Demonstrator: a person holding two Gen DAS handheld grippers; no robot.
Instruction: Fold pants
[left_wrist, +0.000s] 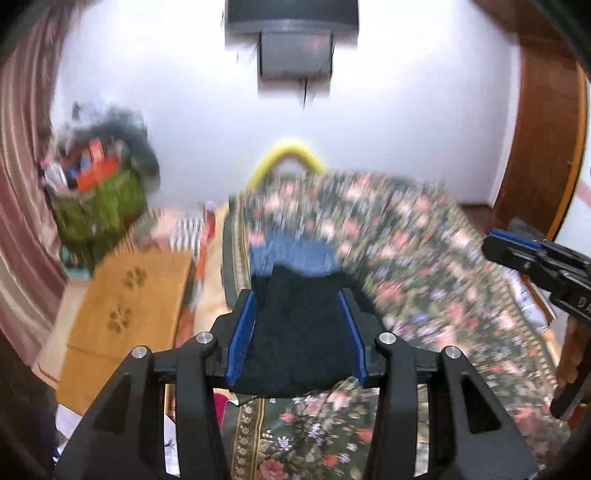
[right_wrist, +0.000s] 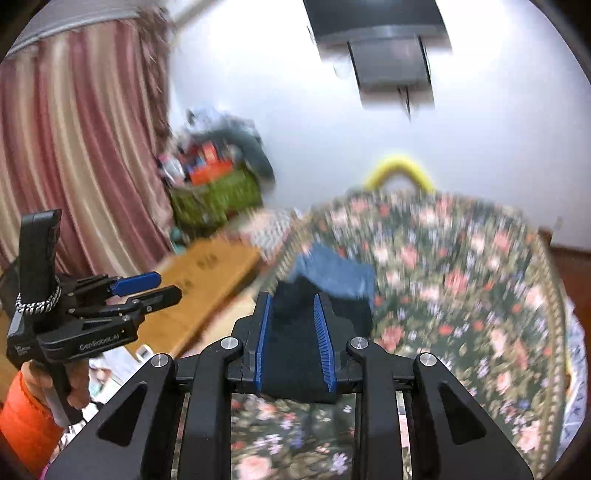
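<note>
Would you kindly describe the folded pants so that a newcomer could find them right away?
Start at the bed with the floral cover. On it lie the pants: a dark navy folded piece with a lighter blue denim part at its far end. They are the only plain, unpatterned cloth on that flowery spread.

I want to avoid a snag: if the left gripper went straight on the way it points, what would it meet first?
Likely the dark pants lying between the left gripper's jaws, on the floral bedspread; depth is unclear through the blur.
</note>
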